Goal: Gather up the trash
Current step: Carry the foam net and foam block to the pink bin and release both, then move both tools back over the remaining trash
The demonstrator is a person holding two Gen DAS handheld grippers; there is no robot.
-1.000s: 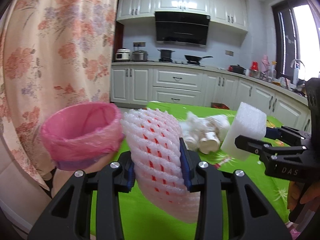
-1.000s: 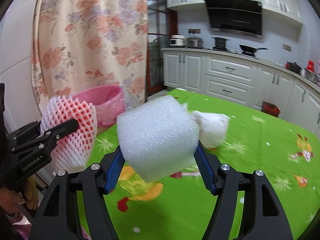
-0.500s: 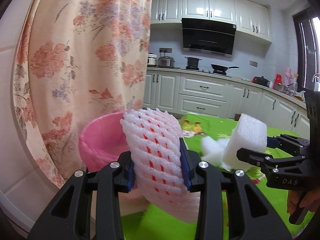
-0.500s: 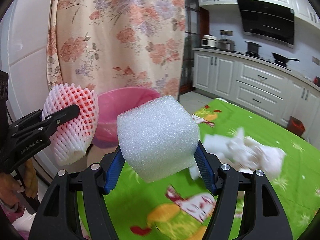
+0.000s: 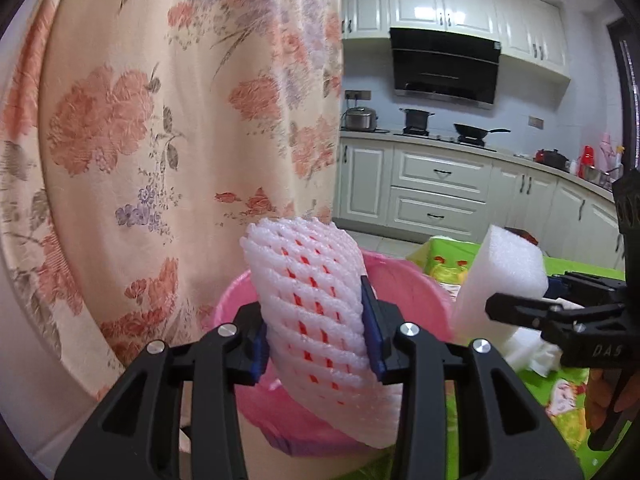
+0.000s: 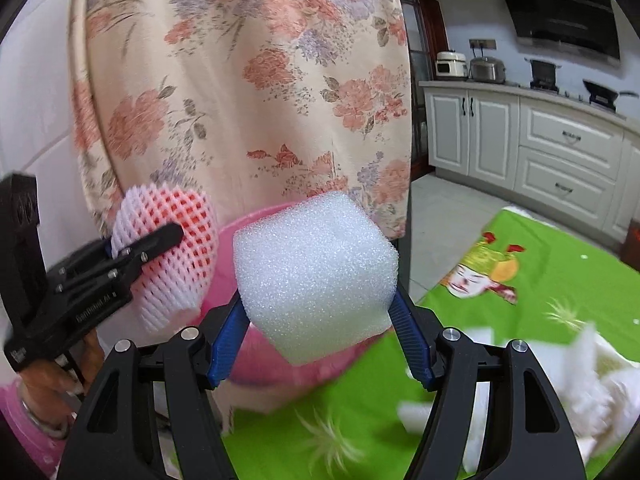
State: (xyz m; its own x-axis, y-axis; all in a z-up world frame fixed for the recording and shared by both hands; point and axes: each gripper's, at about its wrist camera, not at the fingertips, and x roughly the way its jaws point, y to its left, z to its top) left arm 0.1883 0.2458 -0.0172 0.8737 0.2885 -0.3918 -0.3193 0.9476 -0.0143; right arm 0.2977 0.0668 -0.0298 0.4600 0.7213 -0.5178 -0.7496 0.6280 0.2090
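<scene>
**A:** Both tools loaded! The left gripper (image 5: 316, 332) is clamped on a white foam fruit net (image 5: 316, 300), and the right gripper (image 6: 316, 316) is squeezing a white foam block (image 6: 316, 268). The pink-lined trash bin (image 5: 412, 280) sits right behind them.

**B:** The net looks to be over the bin's mouth, or close to it. The block is in front of the rim in the right wrist view, and I can't tell whether it's over the opening.

**A:** So how do you play the drop?

**B:** I'd get each piece fully over the opening before letting go, and low. Foam this light could drift or bounce off the rim. I'd release one at a time, since the two tools sit near each other and could bump.

**A:** More to collect?

**B:** Yes, crumpled white paper scraps (image 6: 580, 380) lie on the green cartoon-print tablecloth (image 6: 560, 280), blurred here.

**A:** And the setting?

**B:** A floral curtain (image 5: 160, 140) hangs behind the bin. Beyond it there's a kitchen with white cabinets (image 5: 440, 184), a black range hood (image 5: 444, 66), and pots and a wok (image 5: 476, 133) on the counter.
</scene>
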